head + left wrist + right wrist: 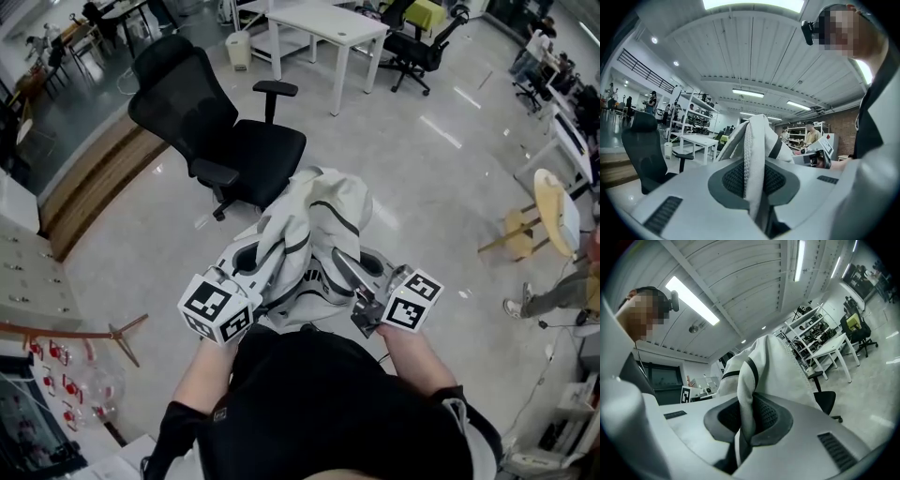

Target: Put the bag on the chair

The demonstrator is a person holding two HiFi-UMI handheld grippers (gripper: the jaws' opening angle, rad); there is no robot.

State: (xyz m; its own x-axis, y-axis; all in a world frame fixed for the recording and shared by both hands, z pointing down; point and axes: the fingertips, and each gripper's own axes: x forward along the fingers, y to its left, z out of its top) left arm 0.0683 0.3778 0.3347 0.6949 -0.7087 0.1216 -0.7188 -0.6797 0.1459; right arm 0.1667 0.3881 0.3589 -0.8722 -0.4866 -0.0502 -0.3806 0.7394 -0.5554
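Observation:
A pale grey fabric bag [314,225] with dark straps hangs between my two grippers, held up in front of the person. My left gripper [255,265] is shut on a fold of the bag [754,159], pinched between its dark pads. On the other side, the right gripper [349,274] is shut on the bag's cloth [745,404] too. The black office chair [220,136] stands on the floor just beyond the bag, seat empty, backrest to the left. In the left gripper view the chair [644,154] is at the left; the right gripper view shows only a part of it [827,401].
A white table [323,28] and another black chair [422,47] stand farther back. A wooden stool [544,220] and a person's leg [553,295] are at the right. A wooden platform edge [89,183] runs along the left. Shelving [689,117] lines the far wall.

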